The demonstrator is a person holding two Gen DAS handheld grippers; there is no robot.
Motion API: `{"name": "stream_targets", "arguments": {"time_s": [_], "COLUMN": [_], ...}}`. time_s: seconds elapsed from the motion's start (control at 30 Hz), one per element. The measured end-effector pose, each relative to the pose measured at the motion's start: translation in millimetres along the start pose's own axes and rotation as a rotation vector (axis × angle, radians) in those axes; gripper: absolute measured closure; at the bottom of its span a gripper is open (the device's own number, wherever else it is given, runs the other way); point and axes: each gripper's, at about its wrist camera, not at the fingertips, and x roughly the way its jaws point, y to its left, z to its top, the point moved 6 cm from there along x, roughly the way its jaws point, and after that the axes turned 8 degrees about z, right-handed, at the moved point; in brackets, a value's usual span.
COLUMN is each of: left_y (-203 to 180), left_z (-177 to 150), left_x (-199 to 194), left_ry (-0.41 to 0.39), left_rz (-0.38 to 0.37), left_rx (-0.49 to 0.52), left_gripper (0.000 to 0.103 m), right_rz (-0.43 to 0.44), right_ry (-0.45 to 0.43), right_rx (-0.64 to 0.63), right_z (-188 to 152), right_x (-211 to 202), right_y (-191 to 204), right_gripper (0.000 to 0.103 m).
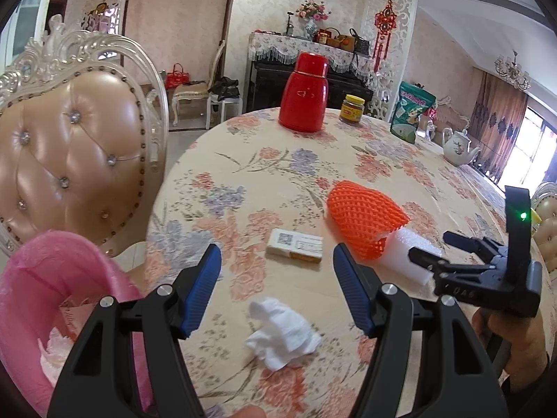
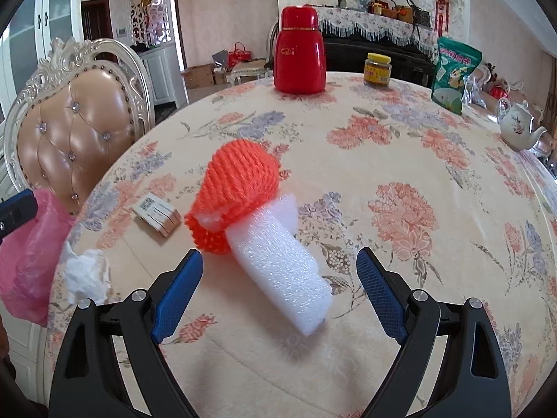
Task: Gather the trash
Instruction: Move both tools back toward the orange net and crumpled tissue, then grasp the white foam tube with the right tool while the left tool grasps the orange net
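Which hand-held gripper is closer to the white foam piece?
Right hand-held gripper: open, with the white foam piece reaching between its fingers. Left hand-held gripper is off to the foam's left, above the tissue.

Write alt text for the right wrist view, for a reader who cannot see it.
The open right gripper hovers over a floral tablecloth, its blue fingers either side of a white foam roll that touches an orange foam net. To the left lie a small box, a crumpled tissue and a pink bag.
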Motion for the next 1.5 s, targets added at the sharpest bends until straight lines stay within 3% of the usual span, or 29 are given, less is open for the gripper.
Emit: {"name": "stream_targets", "arguments": {"time_s": [0.37, 0.5, 0.6, 0.8, 1.5], "left_y": [-29, -36, -42, -52, -115], "left_z": [6, 7, 9, 10, 34], "left_x": [26, 33, 38, 45, 90], "left_ry": [0.014, 0.019, 0.023, 0.032, 0.078], "left_rz": [-0.048, -0.062, -0.069, -0.085, -0.193], "left_rx": [0.014, 0.018, 0.024, 0.029, 0.026], "left_gripper": [0.038, 0.038, 0.038, 0.038, 0.038], "right_rz": [0.019, 0.030, 0.046, 0.056, -0.066], "right_ry": [0.052, 0.069, 0.080, 0.070, -0.030], "right_rx": [0.000, -0.001, -0.001, 0.012, 0.139], "right_z": [-5, -7, -9, -8, 4], "right_x": [18, 23, 27, 23, -17], "right_y": [-7, -7, -6, -8, -68], "right_gripper": [0.028, 0.036, 0.048, 0.060, 0.060]}}
